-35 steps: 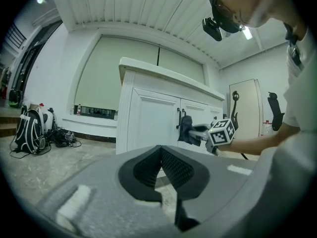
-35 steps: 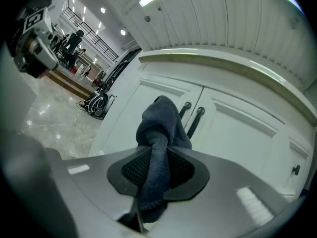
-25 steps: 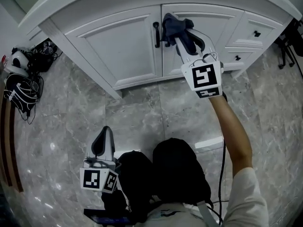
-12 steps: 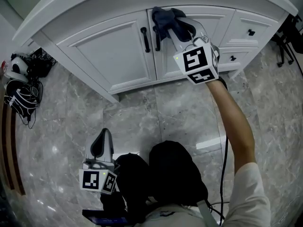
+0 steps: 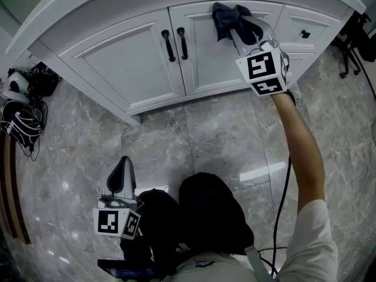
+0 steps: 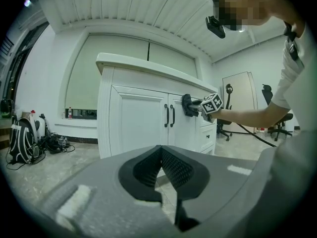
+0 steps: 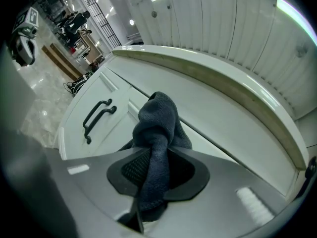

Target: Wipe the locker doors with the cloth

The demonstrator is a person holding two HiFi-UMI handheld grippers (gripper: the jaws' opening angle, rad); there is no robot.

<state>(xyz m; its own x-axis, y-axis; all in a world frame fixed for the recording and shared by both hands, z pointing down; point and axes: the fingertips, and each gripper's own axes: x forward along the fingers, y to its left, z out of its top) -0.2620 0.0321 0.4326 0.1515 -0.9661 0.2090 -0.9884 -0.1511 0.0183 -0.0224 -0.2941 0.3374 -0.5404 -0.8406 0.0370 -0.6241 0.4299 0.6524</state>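
Holding cloth (image 5: 225,17) on locker door (image 5: 205,57), right tongs (image 7: 153,165) clamp it; left tongs (image 6: 160,150) closed, empty

The right tongs (image 7: 157,168) clamp a dark grey cloth (image 7: 159,123), bunched up in front of a white locker door (image 7: 218,114). Two black handles (image 7: 98,116) stand to the left, below the counter (image 7: 233,83) edge.

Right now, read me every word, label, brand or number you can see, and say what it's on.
No readable text anywhere.
The right claw's marker cube and the left claw's marker cube carry only black-and-white square patterns, no letters or numbers.
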